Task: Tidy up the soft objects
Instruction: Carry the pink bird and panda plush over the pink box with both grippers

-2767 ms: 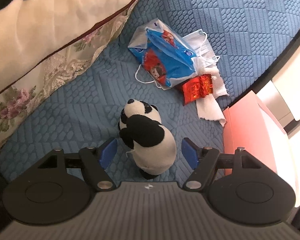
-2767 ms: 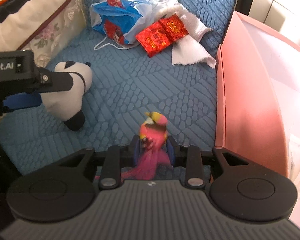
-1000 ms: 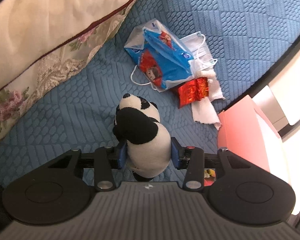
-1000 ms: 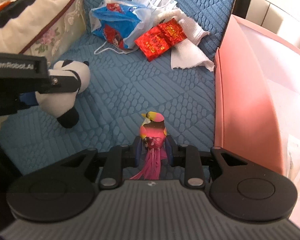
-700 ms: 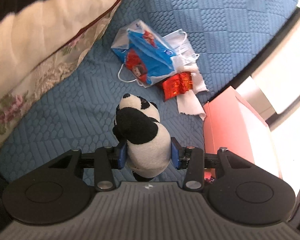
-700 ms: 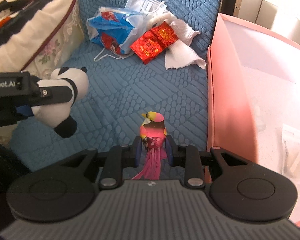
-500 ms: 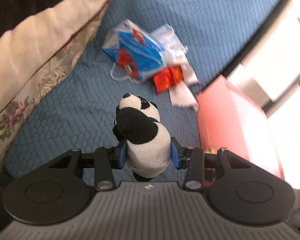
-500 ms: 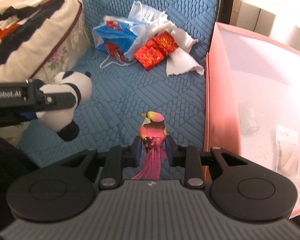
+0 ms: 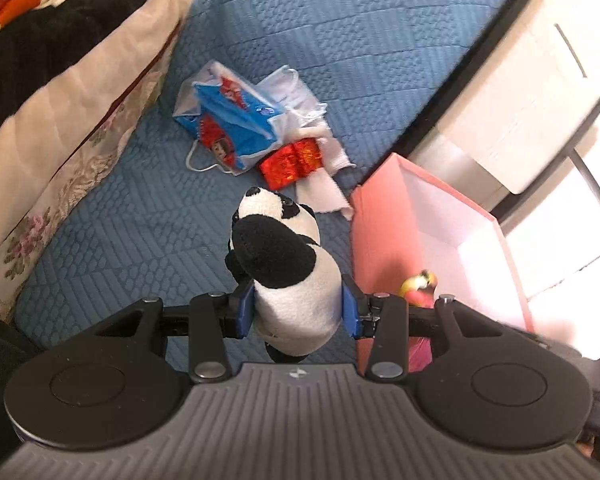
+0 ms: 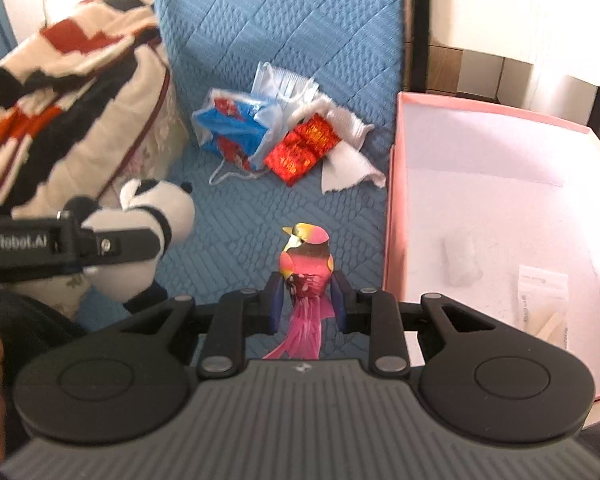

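Note:
My left gripper (image 9: 298, 308) is shut on a black-and-white plush panda (image 9: 284, 264), held in the air above the blue quilted cushion (image 9: 340, 40). The same panda (image 10: 148, 220) shows at the left of the right wrist view, in the left gripper's fingers (image 10: 116, 246). My right gripper (image 10: 306, 304) is shut on a pink toy bird (image 10: 306, 272) with a yellow beak, its tail hanging towards the camera. In the left wrist view the bird (image 9: 418, 290) peeks out over the pink box (image 9: 384, 232). That open pink box (image 10: 396, 208) stands to the right of both grippers.
A blue plastic bag (image 10: 228, 136), face masks (image 10: 284, 82), a red foil packet (image 10: 302, 148) and a white cloth (image 10: 346, 164) lie piled on the cushion. A patterned blanket over a floral pillow (image 10: 60, 92) fills the left. Small packets (image 10: 540, 304) lie inside the box.
Both grippers have risen off the cushion with their toys and shifted towards the pink box, whose white inside now shows. Earlier still, the left gripper closed on the panda.

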Motion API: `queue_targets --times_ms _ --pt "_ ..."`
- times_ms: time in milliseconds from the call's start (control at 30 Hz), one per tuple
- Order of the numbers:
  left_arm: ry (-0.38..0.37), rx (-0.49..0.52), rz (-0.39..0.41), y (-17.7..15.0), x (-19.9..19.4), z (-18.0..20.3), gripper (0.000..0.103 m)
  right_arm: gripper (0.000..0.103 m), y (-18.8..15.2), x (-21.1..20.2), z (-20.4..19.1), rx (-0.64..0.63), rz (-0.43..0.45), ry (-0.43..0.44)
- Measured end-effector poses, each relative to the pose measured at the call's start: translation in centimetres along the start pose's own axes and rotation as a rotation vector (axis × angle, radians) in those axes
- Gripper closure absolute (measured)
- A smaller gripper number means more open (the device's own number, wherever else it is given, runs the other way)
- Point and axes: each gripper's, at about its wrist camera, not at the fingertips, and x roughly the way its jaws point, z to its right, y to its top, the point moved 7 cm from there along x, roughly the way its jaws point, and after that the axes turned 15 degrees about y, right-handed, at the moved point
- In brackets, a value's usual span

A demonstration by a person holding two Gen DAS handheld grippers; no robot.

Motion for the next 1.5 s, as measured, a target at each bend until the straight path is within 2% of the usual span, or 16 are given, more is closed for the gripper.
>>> queue_targets --times_ms 233,467,567,900,1100,1300,1500 --pt "-0.004 0.023 0.048 1.6 -2.2 3.0 0.054 0.074 2.1 -3.8 0.8 -0.015 0.057 -0.007" --pt "-0.028 0.08 0.097 3.3 -4.8 7.8 0.054 0.074 5.1 -7.8 2.0 -0.008 0.114 -0.022" --pt "-0.053 0.112 0.118 3.4 -6.0 10.1 0.054 0.074 6.5 -9.7 2.5 -0.005 0.145 -0.025" --pt "-0.104 0.114 0.161 3.0 -6.9 15.3 0.054 0.074 8.2 -14.2 5.9 0.001 0.174 -0.076" --pt "-0.131 0.136 0.166 1.4 -5.4 18.4 0.054 0.074 7.3 -14.7 9.6 0.05 0.184 -0.129" --pt "-0.132 0.168 0.146 0.1 -2.8 21.1 0.054 0.074 5.1 -14.2 12.5 0.068 0.131 -0.148" --pt "-0.107 0.209 0.087 -1.8 0.6 22.7 0.054 0.074 2.9 -13.1 15.4 0.118 0.085 -0.153"
